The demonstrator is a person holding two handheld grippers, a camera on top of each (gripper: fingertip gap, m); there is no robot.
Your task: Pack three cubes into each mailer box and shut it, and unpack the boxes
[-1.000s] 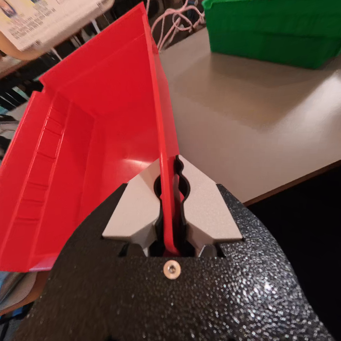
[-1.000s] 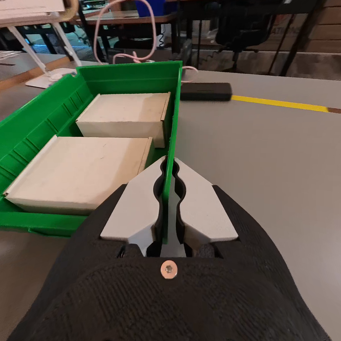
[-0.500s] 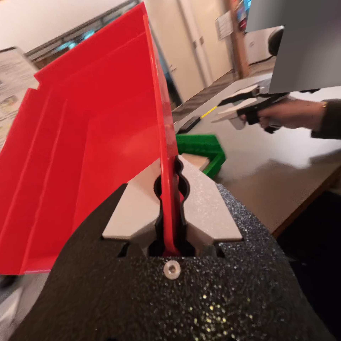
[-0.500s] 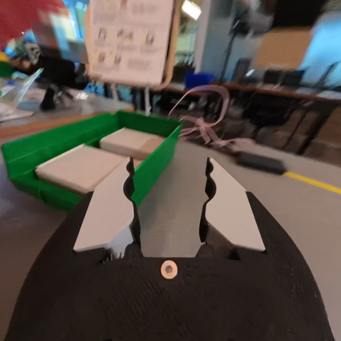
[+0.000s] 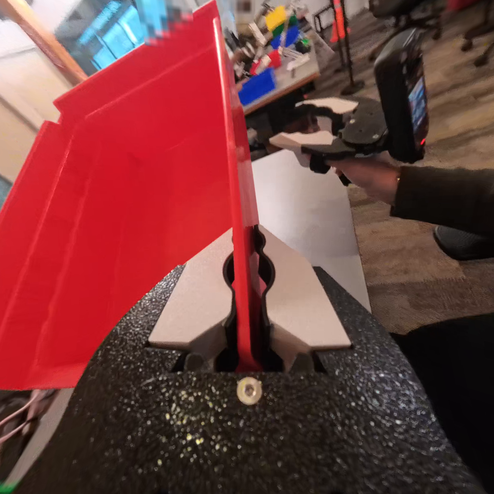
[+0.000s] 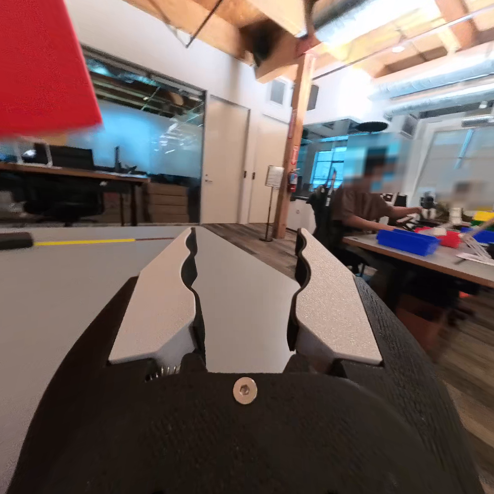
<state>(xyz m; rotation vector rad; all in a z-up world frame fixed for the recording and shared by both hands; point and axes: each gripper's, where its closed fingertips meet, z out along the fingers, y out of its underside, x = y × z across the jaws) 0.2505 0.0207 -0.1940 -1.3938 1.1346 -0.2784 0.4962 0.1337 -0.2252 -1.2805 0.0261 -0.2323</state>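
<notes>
Left gripper [image 5: 244,235] is clamped tight on the side wall of the red bin [image 5: 128,203], which is lifted off the table [image 5: 302,213] and tilted; its interior looks empty, but its far end is under a mosaic patch, its near-left corner is cut off, and the whole view is motion-blurred. Right gripper [image 6: 246,235] has its jaws wide apart with nothing between them, held over the grey table [image 6: 66,280] with a blurred corner of the red bin [image 6: 40,66] at upper left. No mailer boxes or cubes are visible in either view, and only a sliver of green [image 5: 8,489] shows at the left view's bottom-left corner, too little to identify.
</notes>
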